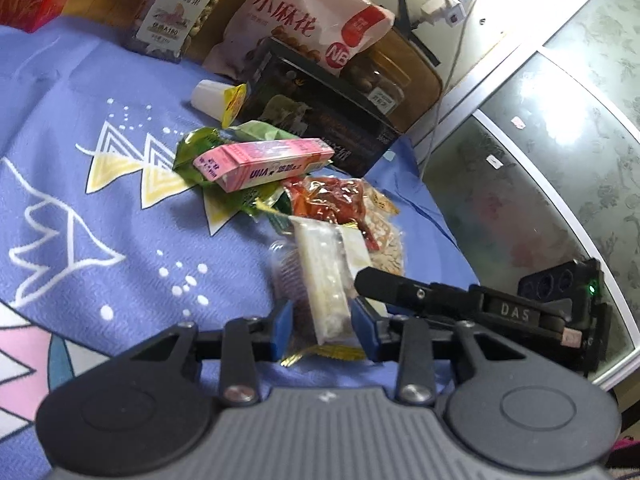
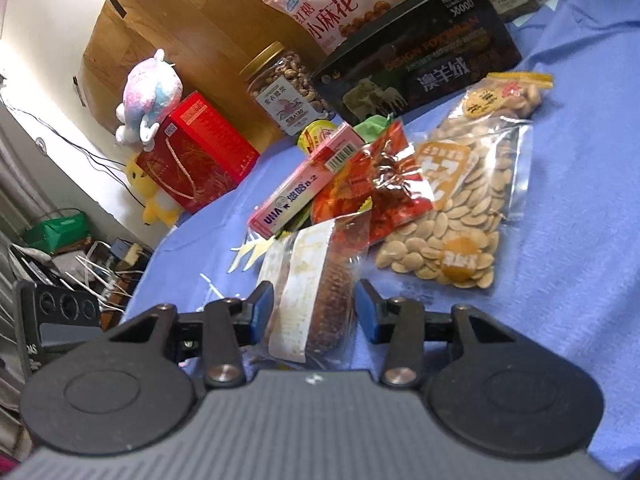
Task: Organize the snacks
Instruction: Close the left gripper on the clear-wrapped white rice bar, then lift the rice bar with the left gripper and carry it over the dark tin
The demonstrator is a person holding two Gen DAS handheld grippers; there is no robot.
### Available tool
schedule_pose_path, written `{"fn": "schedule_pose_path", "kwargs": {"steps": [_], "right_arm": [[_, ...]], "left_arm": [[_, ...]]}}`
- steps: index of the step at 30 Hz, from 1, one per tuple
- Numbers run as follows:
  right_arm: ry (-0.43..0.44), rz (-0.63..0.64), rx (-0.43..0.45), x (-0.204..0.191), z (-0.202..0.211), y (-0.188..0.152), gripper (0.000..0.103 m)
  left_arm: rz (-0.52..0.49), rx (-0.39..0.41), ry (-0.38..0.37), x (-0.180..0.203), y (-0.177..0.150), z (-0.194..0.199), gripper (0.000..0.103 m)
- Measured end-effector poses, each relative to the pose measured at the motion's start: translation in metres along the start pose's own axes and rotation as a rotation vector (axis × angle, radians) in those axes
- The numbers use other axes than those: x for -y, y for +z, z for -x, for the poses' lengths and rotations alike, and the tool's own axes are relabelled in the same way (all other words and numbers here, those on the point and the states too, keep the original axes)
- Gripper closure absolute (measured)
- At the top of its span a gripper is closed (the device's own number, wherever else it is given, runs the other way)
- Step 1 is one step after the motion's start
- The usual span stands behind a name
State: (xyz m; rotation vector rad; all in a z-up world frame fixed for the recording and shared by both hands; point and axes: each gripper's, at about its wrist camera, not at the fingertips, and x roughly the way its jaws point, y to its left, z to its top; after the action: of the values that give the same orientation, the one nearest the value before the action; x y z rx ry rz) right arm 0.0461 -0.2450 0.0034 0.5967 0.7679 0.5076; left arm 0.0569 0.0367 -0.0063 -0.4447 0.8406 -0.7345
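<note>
You're at the pick-up step — both grippers straddle the same clear-wrapped pastry (image 2: pixel 310 308) at the near end of the snack pile on the blue cloth (image 1: pixel 120 220). Left gripper (image 1: pixel 321 330) and right gripper (image 2: pixel 314 308) both have fingers spread, nothing clamped yet. Close one pair squarely, gently — the crinkly wrapper looks slippery, the brown cake inside soft.
</note>
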Motion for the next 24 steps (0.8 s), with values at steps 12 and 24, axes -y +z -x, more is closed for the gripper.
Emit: {"fn": "schedule_pose_path", "kwargs": {"steps": [12,24], "right_arm": [[0.032,0.145,0.080,-0.039,0.008,0.001,0.054],[0.163,0.094,0.057,-0.044,0.006,-0.002,0.055]], "left_arm": [[0.037,0.020,-0.042,-0.008,-0.002,0.012,0.065],[0.024,0.038,-0.040,-0.011,-0.003,0.019,0.045]]}}
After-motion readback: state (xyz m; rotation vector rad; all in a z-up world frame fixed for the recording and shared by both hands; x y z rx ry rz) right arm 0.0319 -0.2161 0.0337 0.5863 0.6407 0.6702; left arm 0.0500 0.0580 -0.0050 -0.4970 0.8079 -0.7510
